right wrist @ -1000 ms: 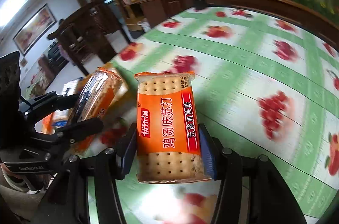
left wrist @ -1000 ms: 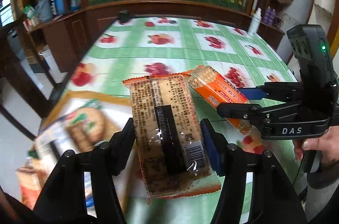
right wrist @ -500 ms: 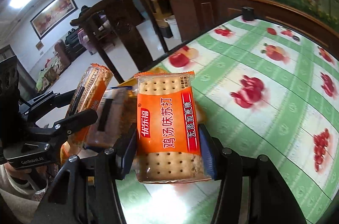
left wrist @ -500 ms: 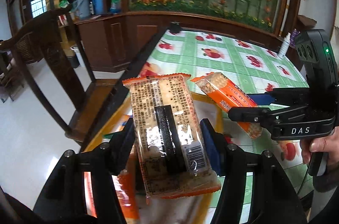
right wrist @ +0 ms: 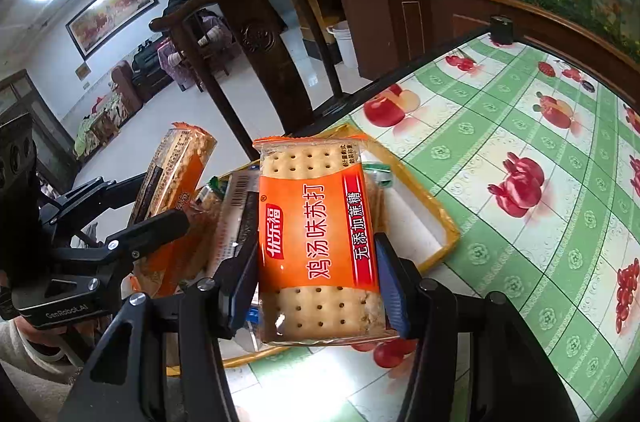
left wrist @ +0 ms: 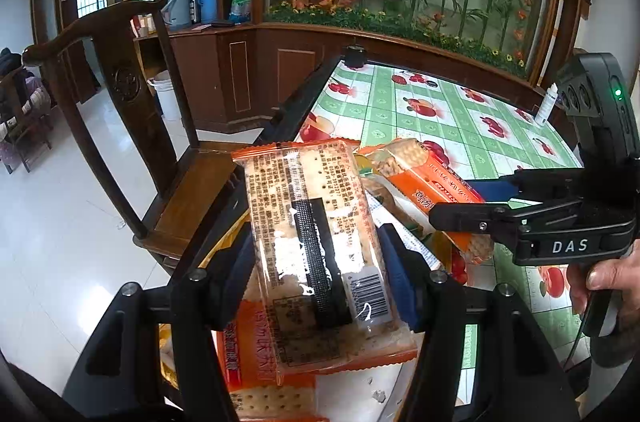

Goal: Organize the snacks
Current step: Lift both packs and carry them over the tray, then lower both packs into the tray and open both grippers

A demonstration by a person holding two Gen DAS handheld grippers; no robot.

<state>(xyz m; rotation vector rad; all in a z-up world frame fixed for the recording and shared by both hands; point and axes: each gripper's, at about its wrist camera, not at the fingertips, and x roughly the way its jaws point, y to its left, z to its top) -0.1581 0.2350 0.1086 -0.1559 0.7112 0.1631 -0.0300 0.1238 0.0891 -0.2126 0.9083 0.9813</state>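
Observation:
My left gripper (left wrist: 318, 262) is shut on a cracker packet (left wrist: 316, 222), back side up with barcode showing. My right gripper (right wrist: 318, 274) is shut on an orange cracker packet (right wrist: 316, 230), front side up. Both are held above a yellow-rimmed tray (right wrist: 440, 218) at the table's near left corner. The tray holds several more snack packets (right wrist: 236, 206). The right gripper and its packet (left wrist: 432, 190) show at the right of the left wrist view. The left gripper's packet (right wrist: 176, 174) shows at the left of the right wrist view.
The table has a green checked cloth with fruit prints (right wrist: 540, 162). A dark wooden chair (left wrist: 132, 126) stands off the table's left edge. A white bottle (left wrist: 546, 106) stands at the far right edge. A wooden cabinet (left wrist: 248, 78) is behind.
Both grippers have moved left with their packets, from over the open tablecloth to over the tray at the table's left edge. Both grips are unchanged.

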